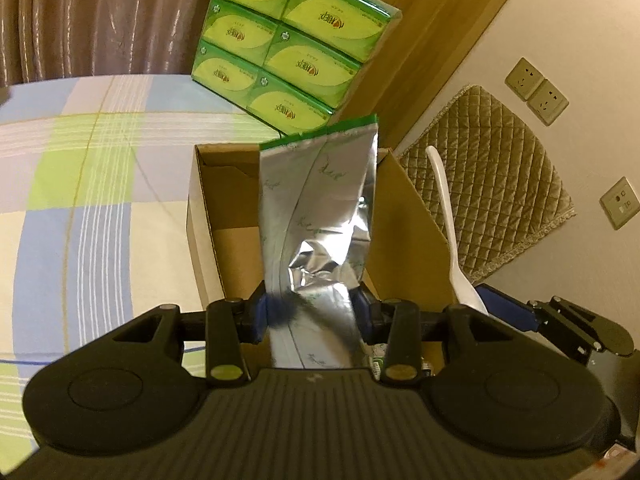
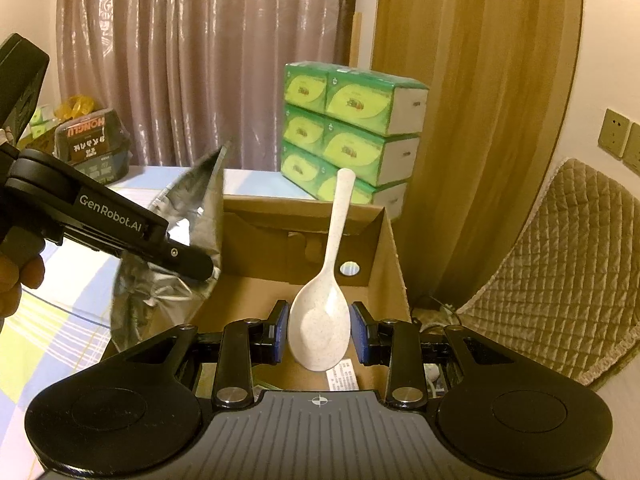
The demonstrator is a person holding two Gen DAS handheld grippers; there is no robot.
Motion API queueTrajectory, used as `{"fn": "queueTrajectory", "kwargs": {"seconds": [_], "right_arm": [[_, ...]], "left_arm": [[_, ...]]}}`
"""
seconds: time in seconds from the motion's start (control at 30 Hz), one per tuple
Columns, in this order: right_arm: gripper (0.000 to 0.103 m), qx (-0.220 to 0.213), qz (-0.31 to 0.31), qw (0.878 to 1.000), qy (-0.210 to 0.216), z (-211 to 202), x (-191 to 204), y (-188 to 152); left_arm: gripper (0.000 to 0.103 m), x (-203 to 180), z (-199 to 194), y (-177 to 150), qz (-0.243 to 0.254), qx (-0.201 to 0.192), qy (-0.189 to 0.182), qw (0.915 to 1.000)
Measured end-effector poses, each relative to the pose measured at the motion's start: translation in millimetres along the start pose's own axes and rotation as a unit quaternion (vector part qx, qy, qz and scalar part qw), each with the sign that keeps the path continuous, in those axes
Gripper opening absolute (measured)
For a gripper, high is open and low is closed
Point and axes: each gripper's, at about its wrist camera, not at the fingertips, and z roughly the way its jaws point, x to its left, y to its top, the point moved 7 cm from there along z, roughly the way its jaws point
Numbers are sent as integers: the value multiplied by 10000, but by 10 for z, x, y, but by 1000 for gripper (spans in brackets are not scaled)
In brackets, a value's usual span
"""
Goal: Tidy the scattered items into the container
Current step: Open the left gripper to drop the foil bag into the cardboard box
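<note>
Lower end of foil pouch [image 1: 316, 216] hidden behind left hand-held gripper [image 1: 312, 312] body; dark motion smear where pads meet it. Small packets [image 1: 378, 358] in the cardboard box [image 1: 416, 216] mostly covered, labels unreadable. Spoon [image 2: 320, 320] tip blocks part of a printed label [image 2: 343, 378] on box floor, text too small. Person's hand [image 2: 16, 280] cut by left edge. Stack of tissue packs [image 1: 280, 40] cropped at top.
</note>
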Motion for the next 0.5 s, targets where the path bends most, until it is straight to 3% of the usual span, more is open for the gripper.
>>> {"fn": "queueTrajectory", "kwargs": {"seconds": [0.1, 0.5], "right_arm": [[30, -7, -11, 10000, 8, 13, 14, 20], [30, 2, -61, 10000, 39, 35, 75, 49]], "left_arm": [[48, 0, -57, 45, 20, -171, 31, 9998], [52, -2, -208, -13, 258, -277, 147, 9992]]}}
